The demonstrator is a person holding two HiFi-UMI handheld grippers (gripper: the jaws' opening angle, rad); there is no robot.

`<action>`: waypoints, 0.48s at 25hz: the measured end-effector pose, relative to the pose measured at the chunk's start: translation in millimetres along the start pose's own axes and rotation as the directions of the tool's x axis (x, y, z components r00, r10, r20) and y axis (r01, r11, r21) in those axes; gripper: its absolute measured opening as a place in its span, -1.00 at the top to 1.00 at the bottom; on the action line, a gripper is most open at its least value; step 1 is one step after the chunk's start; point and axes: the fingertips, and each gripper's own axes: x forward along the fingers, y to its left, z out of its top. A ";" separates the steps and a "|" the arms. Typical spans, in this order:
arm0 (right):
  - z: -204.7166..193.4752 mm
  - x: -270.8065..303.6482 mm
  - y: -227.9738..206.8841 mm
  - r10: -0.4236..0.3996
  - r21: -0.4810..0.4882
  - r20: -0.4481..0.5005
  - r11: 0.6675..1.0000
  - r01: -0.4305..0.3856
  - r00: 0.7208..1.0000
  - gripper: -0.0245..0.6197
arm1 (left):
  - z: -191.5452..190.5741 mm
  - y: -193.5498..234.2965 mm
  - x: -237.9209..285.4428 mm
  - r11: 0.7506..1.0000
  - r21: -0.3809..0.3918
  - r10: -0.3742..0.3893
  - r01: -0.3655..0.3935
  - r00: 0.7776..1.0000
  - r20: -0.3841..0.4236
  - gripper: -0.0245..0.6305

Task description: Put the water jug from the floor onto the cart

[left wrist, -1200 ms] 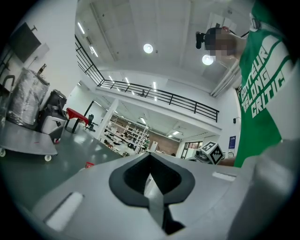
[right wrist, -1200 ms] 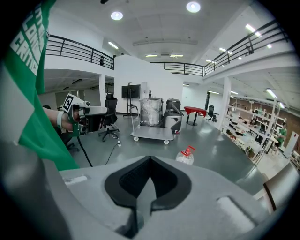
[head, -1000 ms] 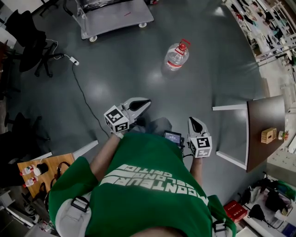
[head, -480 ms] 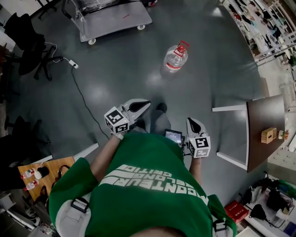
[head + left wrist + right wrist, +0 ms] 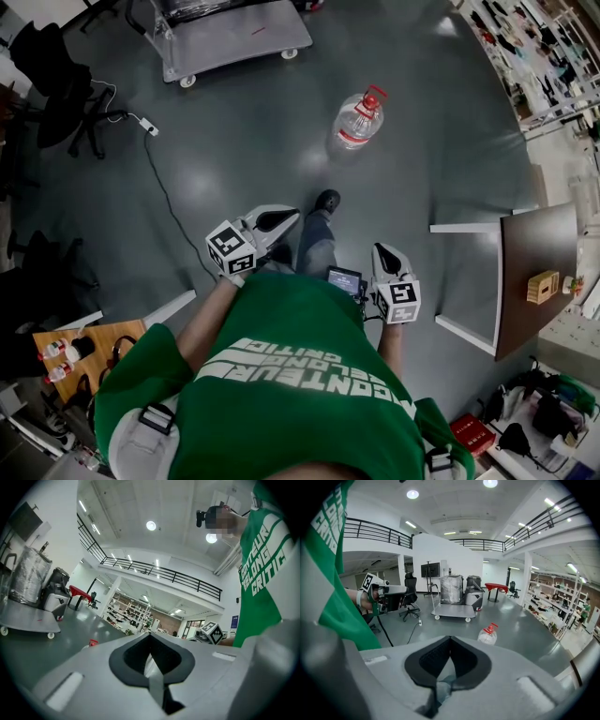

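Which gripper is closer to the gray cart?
Left. The left gripper is well short of the cart but on its side; the right gripper is farther off, nearer the water jug's side.

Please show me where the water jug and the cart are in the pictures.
water jug (image 5: 357, 119), head view, on its clear body below the red cap.
cart (image 5: 234, 39), head view, on the bare grey deck.
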 end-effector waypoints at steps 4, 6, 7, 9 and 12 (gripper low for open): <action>5.4 13.7 -5.6 0.006 0.003 0.002 1.000 -0.006 1.000 0.94 | 3.0 11.2 4.1 1.000 0.001 0.005 -0.005 1.000 -0.006 0.88; 11.9 21.5 -10.0 0.011 -0.004 0.006 1.000 -0.011 1.000 0.94 | 9.9 17.1 8.6 1.000 0.009 0.004 -0.004 1.000 0.000 0.88; 14.9 25.6 -14.3 0.012 -0.005 0.009 1.000 -0.012 1.000 0.94 | 13.1 20.2 12.6 1.000 0.015 0.002 -0.002 1.000 0.003 0.88; 17.5 33.1 -23.8 0.011 0.002 0.010 1.000 -0.011 1.000 0.94 | 17.3 25.5 20.8 1.000 0.024 0.000 0.000 1.000 0.002 0.88; 21.8 43.8 -34.4 0.014 0.012 0.004 1.000 -0.014 1.000 0.94 | 21.4 35.3 29.9 1.000 0.017 0.004 -0.004 1.000 -0.004 0.88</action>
